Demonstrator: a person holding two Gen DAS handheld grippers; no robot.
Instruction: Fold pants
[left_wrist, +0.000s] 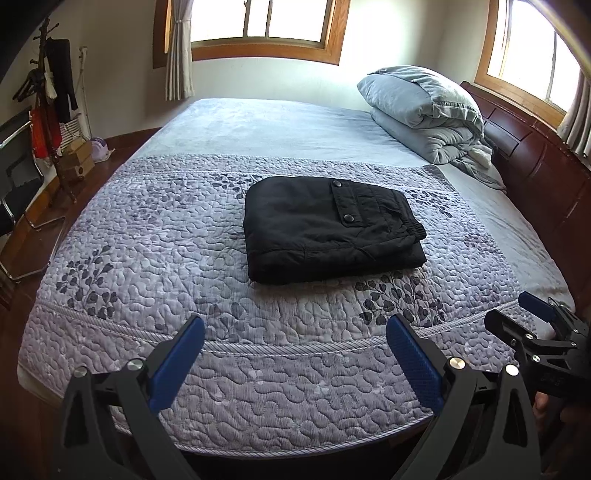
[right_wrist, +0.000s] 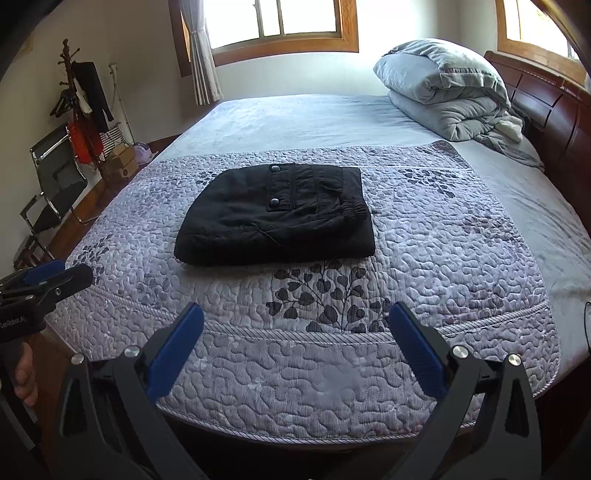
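The black pants (left_wrist: 328, 229) lie folded into a compact rectangle on the quilted purple bedspread (left_wrist: 184, 258), with a snap-button pocket on top. They also show in the right wrist view (right_wrist: 277, 218). My left gripper (left_wrist: 295, 332) is open and empty, held above the bed's near edge, well short of the pants. My right gripper (right_wrist: 295, 321) is open and empty, also above the near edge. The right gripper also shows in the left wrist view (left_wrist: 532, 321) at the right, and the left gripper in the right wrist view (right_wrist: 48, 277) at the left.
A folded grey duvet (left_wrist: 424, 110) lies at the head of the bed by the dark wooden headboard (left_wrist: 535, 155). A coat rack (left_wrist: 51, 92), a chair (right_wrist: 51, 177) and boxes (left_wrist: 75, 158) stand on the wooden floor to the left.
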